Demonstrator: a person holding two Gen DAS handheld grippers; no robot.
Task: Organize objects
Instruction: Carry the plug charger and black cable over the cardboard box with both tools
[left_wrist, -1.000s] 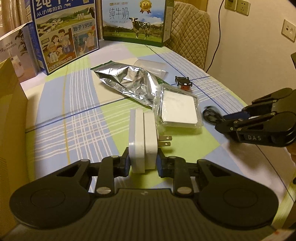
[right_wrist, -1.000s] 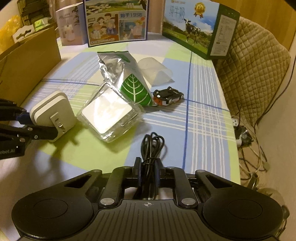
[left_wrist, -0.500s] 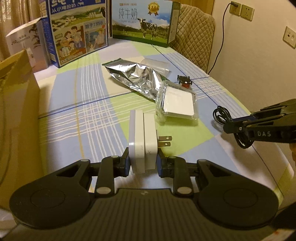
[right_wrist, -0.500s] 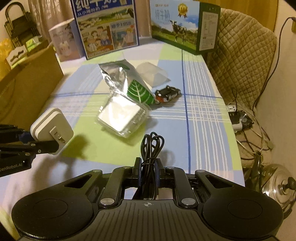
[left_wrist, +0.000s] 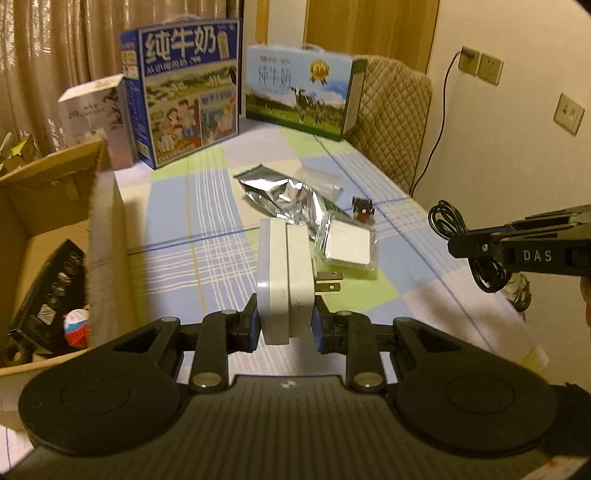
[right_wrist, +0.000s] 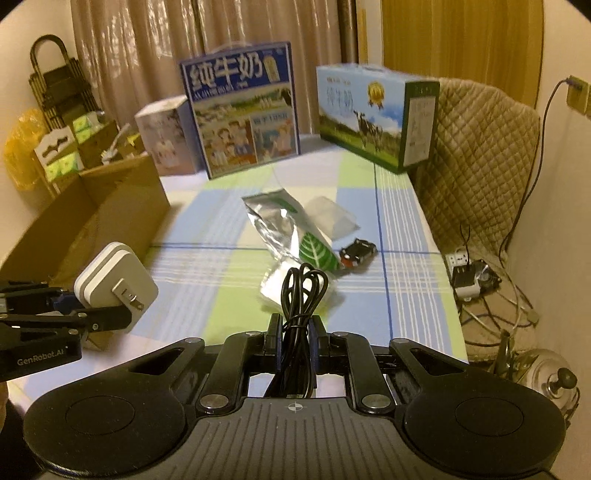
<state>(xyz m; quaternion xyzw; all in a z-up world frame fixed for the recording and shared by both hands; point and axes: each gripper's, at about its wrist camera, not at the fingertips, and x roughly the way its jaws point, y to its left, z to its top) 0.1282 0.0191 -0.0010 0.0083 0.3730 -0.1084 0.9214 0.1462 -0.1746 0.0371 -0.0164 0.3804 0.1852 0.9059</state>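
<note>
My left gripper (left_wrist: 283, 325) is shut on a white plug adapter (left_wrist: 286, 273), held upright above the table with its two prongs pointing right; the right wrist view shows the same adapter (right_wrist: 114, 282) in that gripper (right_wrist: 107, 314) at the left. My right gripper (right_wrist: 294, 334) is shut on a coiled black cable (right_wrist: 303, 291), whose loops stick up past the fingertips. In the left wrist view the cable (left_wrist: 465, 243) hangs from the right gripper (left_wrist: 458, 245) at the right. An open cardboard box (left_wrist: 55, 236) stands at the left with items inside.
On the checked tablecloth (right_wrist: 406, 280) lie a silver foil pouch (right_wrist: 280, 225), a clear bag with a white square (left_wrist: 349, 245), a clear plastic cup (right_wrist: 332, 219) and a small black-and-red toy car (right_wrist: 356, 253). Two milk cartons (right_wrist: 240, 114) stand at the back. A quilted chair (right_wrist: 484, 158) is on the right.
Both grippers have risen from the table, still holding the adapter and the cable. More of the cardboard box's inside, the milk cartons and the curtains has come into view.
</note>
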